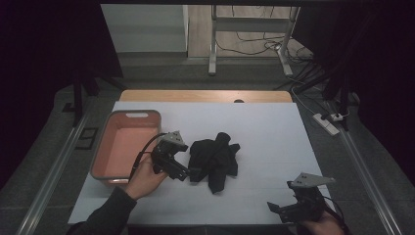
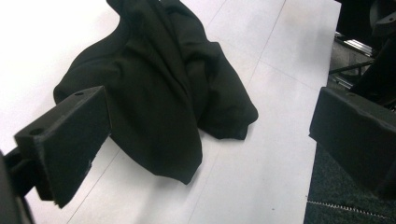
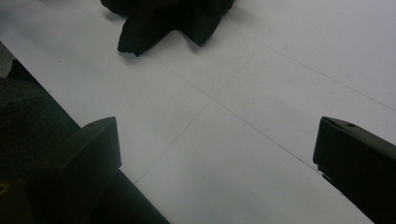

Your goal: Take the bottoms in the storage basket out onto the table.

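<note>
A crumpled black cloth (image 1: 215, 159) lies in the middle of the white table (image 1: 269, 132). In the high view, a hand holds my left gripper (image 1: 183, 172) at the cloth's left edge, jaws pointing toward it. The left gripper view shows this gripper (image 2: 210, 121) open wide, the cloth (image 2: 159, 93) lying just ahead of and between the jaws, ungripped. My right gripper (image 1: 279, 209) sits near the table's front right edge, away from the cloth. In the right gripper view it (image 3: 217, 140) is open over bare table, with the cloth (image 3: 168, 18) far ahead.
A pink bin (image 1: 105, 142) with nothing in it stands at the table's left, just behind my left hand. A wooden strip (image 1: 205, 96) runs along the far table edge. On the floor beyond are a metal frame (image 1: 213, 49), cables and a power strip (image 1: 325, 123).
</note>
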